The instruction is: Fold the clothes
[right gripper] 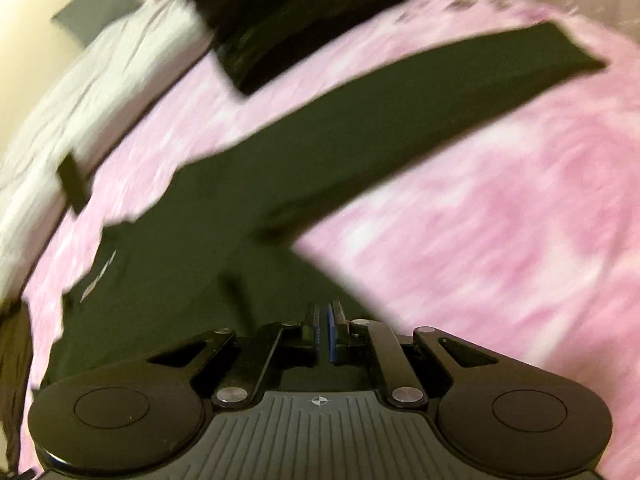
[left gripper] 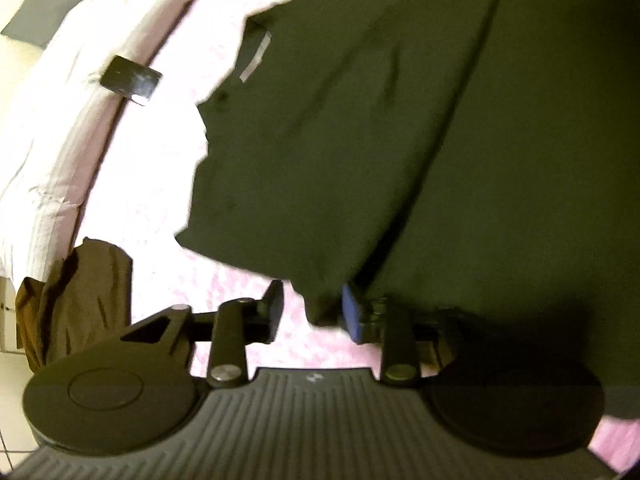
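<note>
The limp, light dark green cotton shirt (left gripper: 400, 128) drapes easily; hem corners suit gripping. The left tool (left gripper: 312, 312) is spread around its edge, the right tool (right gripper: 325, 334) pressed together, apparently pinching fabric.

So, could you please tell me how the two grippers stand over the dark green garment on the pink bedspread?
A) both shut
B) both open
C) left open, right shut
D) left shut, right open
C: the left gripper has its jaws spread at the dark green garment edge, while the right gripper jaws are pressed together.

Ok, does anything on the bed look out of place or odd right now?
One thing: a small flat black rectangular object lies across the seam between the pink bedspread and the white sheet, away from the dark green garment. The blur hides what it is.
</note>
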Available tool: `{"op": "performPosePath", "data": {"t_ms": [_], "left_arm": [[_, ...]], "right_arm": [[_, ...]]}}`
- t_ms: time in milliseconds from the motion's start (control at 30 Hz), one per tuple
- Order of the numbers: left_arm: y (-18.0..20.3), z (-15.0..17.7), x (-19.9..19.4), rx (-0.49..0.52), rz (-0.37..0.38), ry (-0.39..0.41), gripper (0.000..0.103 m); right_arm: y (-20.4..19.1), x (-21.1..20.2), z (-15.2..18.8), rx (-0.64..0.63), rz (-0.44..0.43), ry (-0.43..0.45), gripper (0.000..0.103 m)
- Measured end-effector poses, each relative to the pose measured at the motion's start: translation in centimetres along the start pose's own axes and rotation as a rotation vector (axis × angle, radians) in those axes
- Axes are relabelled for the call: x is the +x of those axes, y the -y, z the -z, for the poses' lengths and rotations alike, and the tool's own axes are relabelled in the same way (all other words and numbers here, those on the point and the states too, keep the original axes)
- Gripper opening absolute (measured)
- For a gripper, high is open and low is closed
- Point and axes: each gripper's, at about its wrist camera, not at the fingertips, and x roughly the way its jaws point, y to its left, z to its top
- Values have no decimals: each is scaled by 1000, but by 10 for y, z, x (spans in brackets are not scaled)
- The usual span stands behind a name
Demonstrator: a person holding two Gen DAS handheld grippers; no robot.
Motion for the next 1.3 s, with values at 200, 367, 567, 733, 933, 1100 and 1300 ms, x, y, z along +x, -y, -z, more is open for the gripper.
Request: {"op": "performPosePath", "data": {"t_ms": [200,367,567,733,933,1100,1300], "left_arm": [[3,-67,5,-35,5,71,36],[23,-122,22,18,53,120,41],[46,-154,40,105,79,128,43],[49,-159,53,123,82,110,44],[31,-147,47,51,59,93,44],[6,-117,25,-66,11,88,45],[-35,-44,7,-250,-51,28,45]], "right_arm": [[68,-14,-59,159,102,120,63],[130,-7,-106,257,144,220,63],[210,10,-146,405,150,319,62],[224,18,-170,433,119,370,20],[148,5,-182,158,188,389,3],[-2,-15,-149,-215,-22,401,3],[-209,-17,-53,-507,-399,387,3]]}}
